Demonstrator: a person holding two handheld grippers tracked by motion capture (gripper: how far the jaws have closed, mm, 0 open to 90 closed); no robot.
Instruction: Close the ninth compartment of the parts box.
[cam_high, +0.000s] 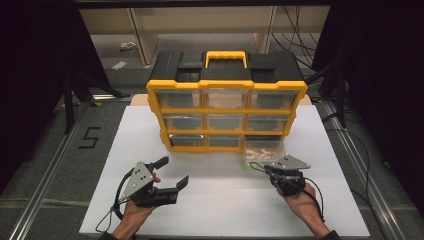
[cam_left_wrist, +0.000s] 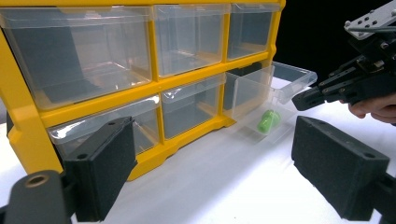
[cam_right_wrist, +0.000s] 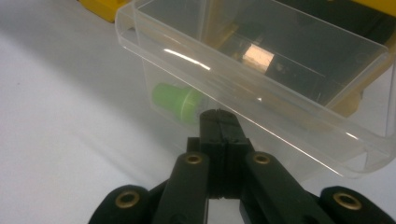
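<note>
The right gripper, closed and empty, sits just before the clear drawer holding a green piece.

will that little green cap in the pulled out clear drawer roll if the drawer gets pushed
Probably: the green cap looks round and lies on its side. It seems light. The clear drawer has smooth walls, so it would likely slide or roll freely.

White tabletop sat on grey floor marked with a black numeral 5, pale shelving stood behind, dark curtains flanked both sides
</note>
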